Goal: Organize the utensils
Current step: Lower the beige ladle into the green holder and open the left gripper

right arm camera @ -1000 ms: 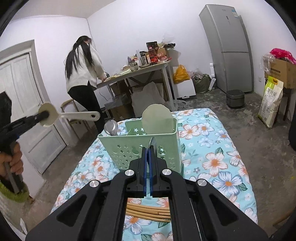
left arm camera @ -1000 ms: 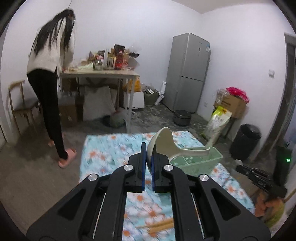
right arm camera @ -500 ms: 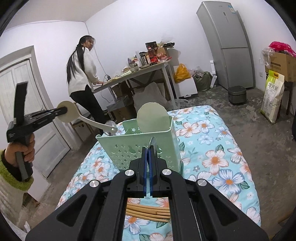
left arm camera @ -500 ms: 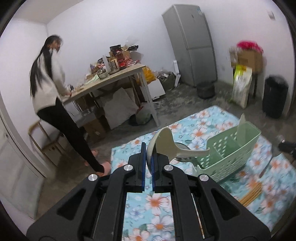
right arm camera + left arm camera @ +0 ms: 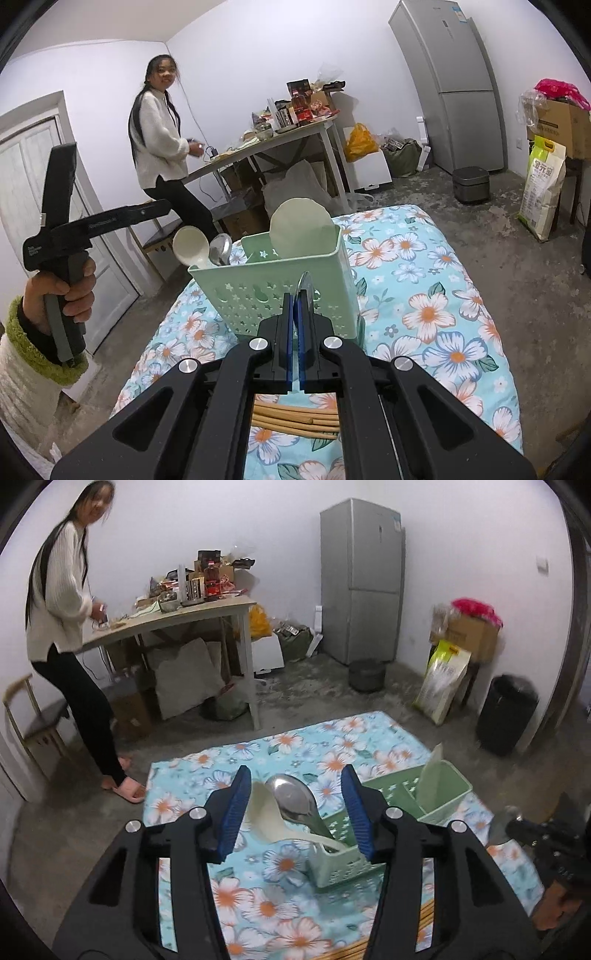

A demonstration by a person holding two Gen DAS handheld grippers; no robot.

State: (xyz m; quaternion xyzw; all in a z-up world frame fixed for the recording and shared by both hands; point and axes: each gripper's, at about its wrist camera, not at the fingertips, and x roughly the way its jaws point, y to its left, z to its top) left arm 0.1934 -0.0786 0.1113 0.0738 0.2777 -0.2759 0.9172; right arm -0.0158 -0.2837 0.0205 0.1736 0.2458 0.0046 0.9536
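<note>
A green perforated utensil basket [image 5: 391, 834] [image 5: 280, 280] stands on the floral cloth. A white plastic ladle [image 5: 269, 819] [image 5: 190, 245] and a metal spoon [image 5: 295, 801] [image 5: 221, 249] lean in its left compartment. A pale green spatula [image 5: 301, 229] [image 5: 430, 775] stands in the other compartment. My left gripper [image 5: 295, 812] is open just above the ladle, empty. My right gripper [image 5: 295, 321] is shut on a thin metal utensil [image 5: 304, 284], held in front of the basket. Wooden chopsticks [image 5: 295, 421] lie on the cloth below it.
The floral cloth [image 5: 424, 295] covers a low surface. A person [image 5: 159, 147] stands at a cluttered table [image 5: 277, 144] behind. A fridge [image 5: 454, 85], a rice cooker [image 5: 471, 184], a sack [image 5: 543, 188] and a black bin [image 5: 506, 716] stand around.
My left gripper has opened and let go of the white ladle, which now rests in the basket beside the metal spoon. My right gripper has stayed shut in front of the basket.
</note>
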